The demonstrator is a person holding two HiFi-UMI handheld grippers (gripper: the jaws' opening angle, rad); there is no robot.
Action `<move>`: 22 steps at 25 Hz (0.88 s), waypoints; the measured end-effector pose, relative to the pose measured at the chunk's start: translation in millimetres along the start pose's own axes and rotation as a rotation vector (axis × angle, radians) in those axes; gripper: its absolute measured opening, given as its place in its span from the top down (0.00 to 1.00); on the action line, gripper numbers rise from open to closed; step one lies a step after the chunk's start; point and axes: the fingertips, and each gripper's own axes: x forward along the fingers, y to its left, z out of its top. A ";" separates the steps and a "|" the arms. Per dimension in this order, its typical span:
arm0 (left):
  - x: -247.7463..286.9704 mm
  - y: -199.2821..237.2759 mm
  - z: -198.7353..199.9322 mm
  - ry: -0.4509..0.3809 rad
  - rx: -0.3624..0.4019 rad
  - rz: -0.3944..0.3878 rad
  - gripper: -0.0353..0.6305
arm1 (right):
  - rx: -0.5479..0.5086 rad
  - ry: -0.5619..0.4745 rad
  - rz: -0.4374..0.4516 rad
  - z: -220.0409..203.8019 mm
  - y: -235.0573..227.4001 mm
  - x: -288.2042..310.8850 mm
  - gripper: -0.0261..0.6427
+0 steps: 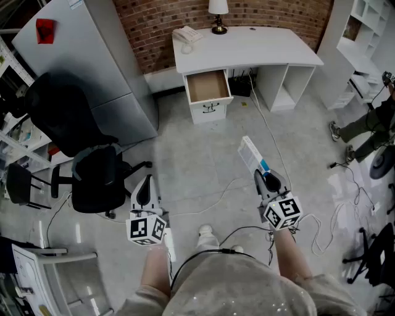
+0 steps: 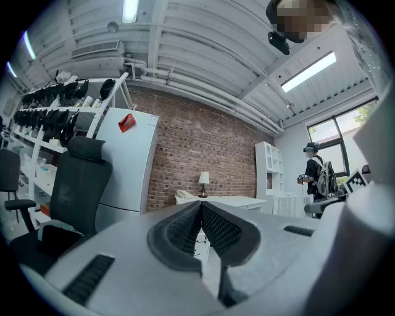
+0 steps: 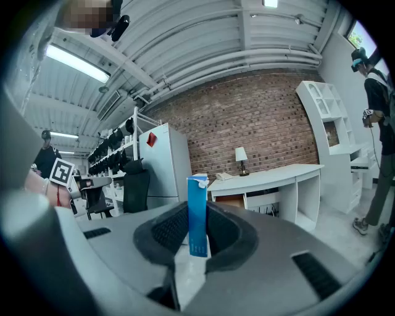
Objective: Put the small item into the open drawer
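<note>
The right gripper's [image 3: 198,229] jaws pinch the lower end of a slim blue-and-white box [image 3: 197,200], one pad on each broad face, so the box stands upright between them with most of its length sticking out past the tips. In the head view this box [image 1: 251,154] points forward from the right gripper [image 1: 266,181], above the floor and well short of the desk. The left gripper's [image 2: 200,223] jaws are pressed together with nothing between them; it hangs at the person's left [image 1: 145,190], near a black office chair [image 1: 95,179]. Ahead, under the white tabletop [image 1: 259,46], the open drawer [image 1: 208,86] stands pulled out, its brown inside bare. A table lamp [image 1: 218,13] and a white telephone [image 1: 187,34] sit on the tabletop against the brick wall [image 1: 154,24]. Cables [image 1: 271,133] trail across the grey floor.
</note>
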 end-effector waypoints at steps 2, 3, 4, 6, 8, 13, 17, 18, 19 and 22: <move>2.3 5.1 -1.0 0.001 -0.002 -0.004 0.94 | 0.001 0.000 0.000 -1.5 2.7 5.3 0.85; 4.0 8.0 -1.8 0.002 -0.003 -0.006 0.94 | 0.002 -0.001 -0.001 -2.4 3.7 8.3 0.85; 6.2 11.2 -2.8 0.003 -0.004 -0.009 0.94 | 0.004 -0.001 -0.003 -3.6 4.6 11.5 0.85; 11.7 18.3 -5.1 0.007 -0.007 -0.014 0.94 | 0.007 -0.001 -0.012 -5.3 5.8 18.7 0.85; 17.6 25.0 -6.7 0.011 -0.010 -0.021 0.94 | 0.007 0.001 -0.021 -5.9 7.1 26.0 0.85; 34.8 39.1 -9.3 0.014 -0.017 -0.044 0.94 | 0.010 0.001 -0.048 -7.5 8.3 43.4 0.85; 50.1 51.9 -11.0 0.018 -0.013 -0.069 0.94 | 0.025 -0.006 -0.080 -11.3 7.7 57.5 0.85; 53.6 55.6 -11.1 0.019 -0.013 -0.077 0.94 | 0.032 -0.012 -0.090 -11.5 7.8 61.0 0.85; 56.6 59.4 -11.4 0.020 -0.012 -0.084 0.94 | 0.039 -0.018 -0.098 -11.4 8.4 64.1 0.85; 64.1 68.9 -13.5 0.022 -0.010 -0.102 0.94 | 0.049 -0.036 -0.114 -10.3 11.0 71.8 0.85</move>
